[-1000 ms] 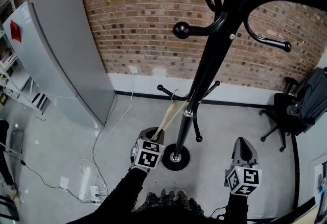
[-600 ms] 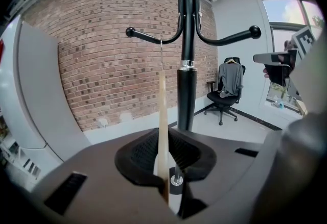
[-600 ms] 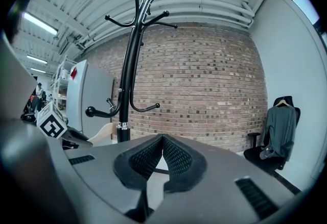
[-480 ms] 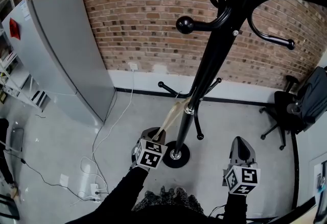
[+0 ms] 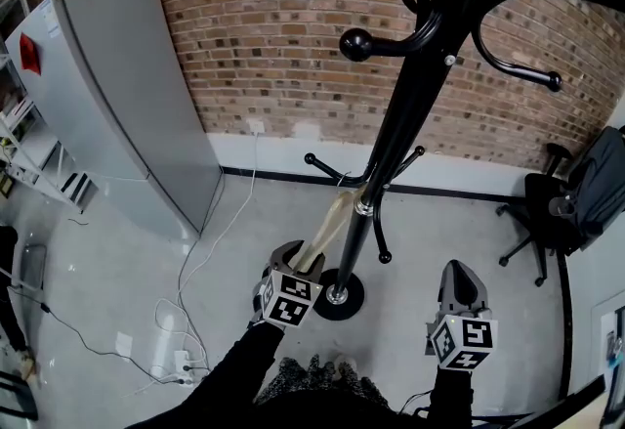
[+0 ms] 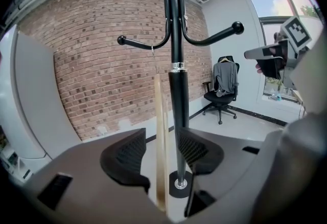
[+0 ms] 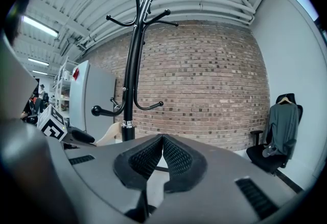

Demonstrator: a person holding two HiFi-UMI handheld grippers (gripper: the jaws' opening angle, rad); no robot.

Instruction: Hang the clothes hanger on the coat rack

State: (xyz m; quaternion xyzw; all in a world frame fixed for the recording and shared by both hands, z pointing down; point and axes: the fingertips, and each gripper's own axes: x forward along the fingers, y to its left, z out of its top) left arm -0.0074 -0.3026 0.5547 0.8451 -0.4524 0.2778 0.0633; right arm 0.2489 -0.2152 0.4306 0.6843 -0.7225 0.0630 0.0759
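A black coat rack (image 5: 410, 114) stands on a round base (image 5: 337, 297) before the brick wall. A pale wooden hanger (image 5: 327, 227) hangs from one of its lower hooks, close beside the pole. My left gripper (image 5: 301, 259) is at the hanger's lower end. Its jaws are opening, and the hanger (image 6: 160, 131) stands between them with a gap on each side. The pole (image 6: 175, 39) rises just behind the left gripper (image 6: 162, 149). My right gripper (image 5: 459, 278) hovers to the right of the rack, shut and holding nothing; its own view shows the right gripper (image 7: 162, 142) with pads meeting.
A tall grey cabinet (image 5: 117, 105) leans against the wall at the left. White cables and a power strip (image 5: 181, 364) lie on the floor by it. A black office chair with a grey garment (image 5: 576, 202) stands at the right.
My left gripper's jaws have spread apart and let go of the hanger, which stays on the hook. Both hands have kept their places.
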